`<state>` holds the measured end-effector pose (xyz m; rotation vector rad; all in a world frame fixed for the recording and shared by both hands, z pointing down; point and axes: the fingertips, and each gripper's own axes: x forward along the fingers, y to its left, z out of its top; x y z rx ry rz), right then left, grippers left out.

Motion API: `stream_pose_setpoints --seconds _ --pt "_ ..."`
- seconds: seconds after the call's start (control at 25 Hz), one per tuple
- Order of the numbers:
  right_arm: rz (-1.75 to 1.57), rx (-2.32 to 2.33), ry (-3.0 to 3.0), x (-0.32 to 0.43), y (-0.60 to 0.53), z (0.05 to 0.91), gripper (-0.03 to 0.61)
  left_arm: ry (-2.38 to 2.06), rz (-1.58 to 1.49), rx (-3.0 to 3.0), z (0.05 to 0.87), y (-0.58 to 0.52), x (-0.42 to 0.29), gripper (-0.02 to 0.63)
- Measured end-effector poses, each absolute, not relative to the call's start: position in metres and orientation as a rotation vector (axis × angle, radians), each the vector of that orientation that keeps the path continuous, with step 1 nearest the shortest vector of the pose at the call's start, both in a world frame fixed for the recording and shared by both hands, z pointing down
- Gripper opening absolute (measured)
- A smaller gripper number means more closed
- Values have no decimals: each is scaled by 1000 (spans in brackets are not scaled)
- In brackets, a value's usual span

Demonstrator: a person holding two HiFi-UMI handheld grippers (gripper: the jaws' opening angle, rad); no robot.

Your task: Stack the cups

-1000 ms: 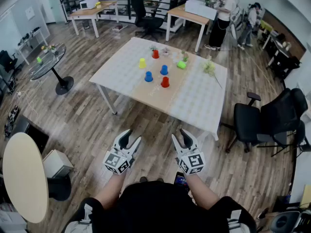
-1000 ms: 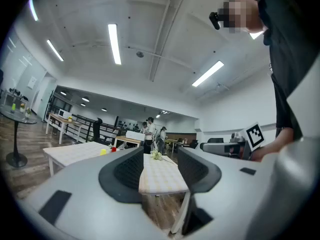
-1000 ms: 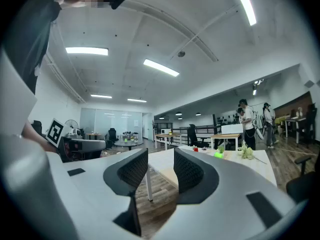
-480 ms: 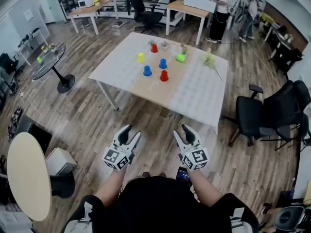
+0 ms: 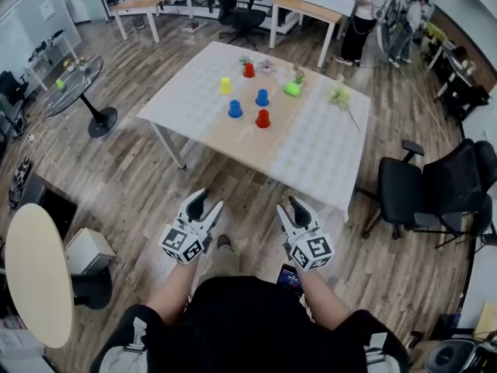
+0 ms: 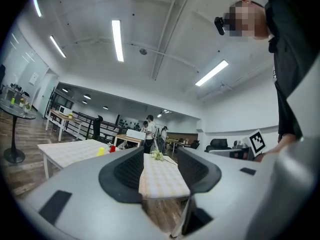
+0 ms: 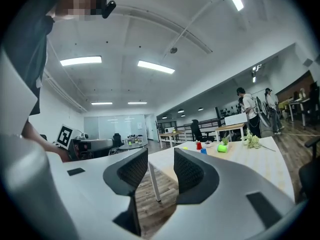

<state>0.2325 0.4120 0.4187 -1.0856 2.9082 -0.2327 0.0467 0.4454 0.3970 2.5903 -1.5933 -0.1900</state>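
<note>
The table point(image 5: 326, 158) has a white cloth with fine checks and a light brown band in the middle; on it are a yellow cup point(image 5: 225, 85), far red cup point(image 5: 248, 70), near red cup point(image 5: 263, 118), left blue cup point(image 5: 234, 109), right blue cup point(image 5: 262, 97) and bright green cup point(image 5: 292, 89)

open office, a big white table in the middle

the white table point(image 5: 326, 154) stands on a wood-plank floor point(image 5: 132, 185), with a sprig of pale flowers point(image 5: 339, 95) lying near its far right edge. a black office chair point(image 5: 408, 196) sits near the table's right end. well apart to the left is a round dark table point(image 5: 74, 88) on a pedestal, and a cream round tabletop point(image 5: 35, 282) shows at lower left. two people point(image 5: 370, 2) stand by a wooden desk point(image 5: 291, 5) at the back.
</note>
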Motion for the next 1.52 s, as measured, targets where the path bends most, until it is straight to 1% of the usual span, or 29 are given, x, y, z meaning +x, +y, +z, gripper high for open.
stream_pose_setpoints --seconds 0.36,0.6,0.84,1.12,1.32,1.52 --pt "-506 -1121 2802 189 295 433 176 -1482 -227 2629 397 332 -7 194" --pt "-545 -1174 2756 137 210 416 181 -1399 -224 2669 387 240 -58 193" --pt "-693 -1188 2622 104 138 406 189 -1323 -214 2690 393 169 -95 193" --pt "-1025 -1184 2308 110 68 416 196 -1260 -236 2690 397 109 -107 193" --pt "-1184 -1217 2060 133 8 441 203 -1221 -198 2682 412 61 -108 193" --pt "-1295 -1228 1805 156 -62 466 248 -1192 -127 2683 419 -1 -111 193"
